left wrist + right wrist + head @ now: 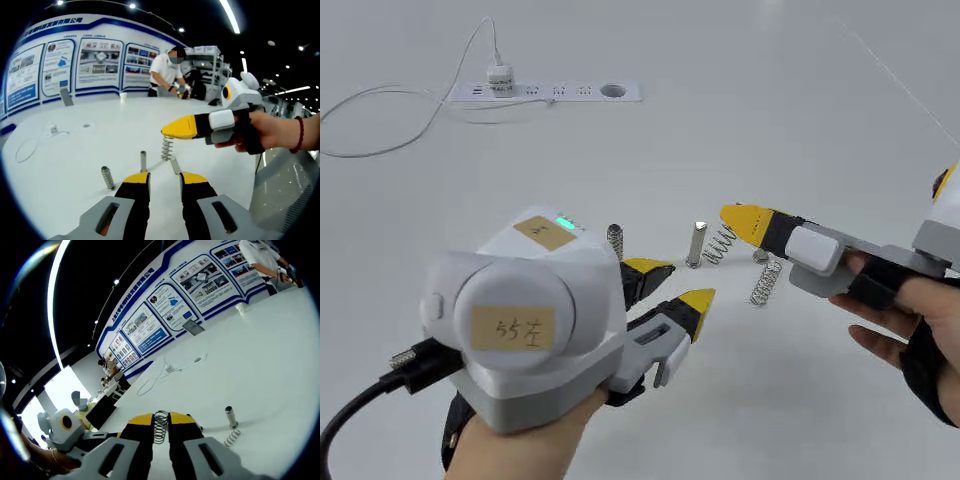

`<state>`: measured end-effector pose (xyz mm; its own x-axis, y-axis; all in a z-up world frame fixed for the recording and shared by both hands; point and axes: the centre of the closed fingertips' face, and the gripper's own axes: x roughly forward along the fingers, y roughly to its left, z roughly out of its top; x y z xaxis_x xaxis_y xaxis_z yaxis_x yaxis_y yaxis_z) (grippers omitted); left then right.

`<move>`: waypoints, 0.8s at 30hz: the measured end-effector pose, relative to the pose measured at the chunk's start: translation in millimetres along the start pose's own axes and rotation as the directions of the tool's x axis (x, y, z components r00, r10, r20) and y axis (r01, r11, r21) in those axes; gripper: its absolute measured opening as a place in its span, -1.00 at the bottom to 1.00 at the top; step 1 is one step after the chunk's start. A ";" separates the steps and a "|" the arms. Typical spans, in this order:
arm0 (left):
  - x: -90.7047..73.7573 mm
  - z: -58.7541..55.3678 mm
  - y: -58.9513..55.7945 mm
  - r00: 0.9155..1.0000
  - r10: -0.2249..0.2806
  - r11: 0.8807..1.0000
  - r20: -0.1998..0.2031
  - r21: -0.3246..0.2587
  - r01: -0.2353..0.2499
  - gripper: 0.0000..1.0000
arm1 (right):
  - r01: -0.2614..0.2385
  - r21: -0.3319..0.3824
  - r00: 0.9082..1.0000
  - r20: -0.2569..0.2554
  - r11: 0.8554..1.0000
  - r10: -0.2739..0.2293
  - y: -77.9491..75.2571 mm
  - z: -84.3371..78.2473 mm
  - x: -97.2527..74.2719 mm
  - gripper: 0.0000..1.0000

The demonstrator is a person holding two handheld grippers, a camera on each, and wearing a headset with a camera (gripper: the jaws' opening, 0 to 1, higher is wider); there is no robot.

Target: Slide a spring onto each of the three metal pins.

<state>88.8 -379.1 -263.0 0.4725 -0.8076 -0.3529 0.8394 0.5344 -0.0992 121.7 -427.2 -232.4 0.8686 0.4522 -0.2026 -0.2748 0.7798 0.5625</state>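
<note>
Gripping a spring (160, 426) in right gripper (734, 216) fingers beside bare pin (697, 243) | left gripper (685, 282) fingers open, empty | sprung pin (615, 240) done, apparently two left | loose spring (765, 283) on surface (740, 120)

- Spring (160, 426): bright, coiled metal wire.
- Pin (696, 243): smooth, dull-silver metal.
- Left gripper (685, 281): matt white plastic shell, tan paper label (512, 327).
- Table (620, 180): smooth, white, faintly glossy.
</note>
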 end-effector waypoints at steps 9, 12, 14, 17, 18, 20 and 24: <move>-3.1 -3.4 11.8 0.998 0.067 0.997 -0.021 0.042 -0.067 -0.23 | 0.036 -0.083 0.999 0.000 0.996 -0.036 -6.3 5.5 8.7 -0.78; -3.2 -5.5 15.1 0.996 0.087 0.995 -0.032 0.044 -0.085 -0.09 | 0.044 -0.137 0.999 -0.012 0.990 -0.046 -8.0 5.8 12.3 -0.78; -3.8 -5.7 16.9 0.995 0.098 0.994 -0.033 0.044 -0.096 -0.02 | 0.043 -0.158 0.999 -0.018 0.987 -0.047 -7.9 6.3 15.0 -0.78; -4.7 -7.1 19.6 0.993 0.114 0.993 -0.038 0.046 -0.112 0.10 | 0.043 -0.187 0.998 -0.034 0.981 -0.050 -9.0 5.5 20.0 -0.78; -4.9 -8.0 20.2 0.992 0.116 0.993 -0.041 0.043 -0.114 0.14 | 0.044 -0.203 0.998 -0.034 0.978 -0.052 -9.5 6.3 22.0 -0.78; -5.8 -10.7 21.5 0.991 0.123 0.992 -0.050 0.040 -0.121 0.19 | 0.046 -0.222 0.998 -0.033 0.974 -0.054 -10.4 8.1 25.5 -0.78; -6.5 -12.8 23.9 0.990 0.130 0.991 -0.057 0.039 -0.128 0.28 | 0.053 -0.269 0.997 -0.035 0.962 -0.065 -13.4 11.2 31.0 -0.78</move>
<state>102.4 -357.9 -275.0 0.5612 -0.7158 -0.4154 0.7820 0.6231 -0.0172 157.0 -428.4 -237.2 0.8699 0.4153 -0.2662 -0.3288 0.8904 0.3146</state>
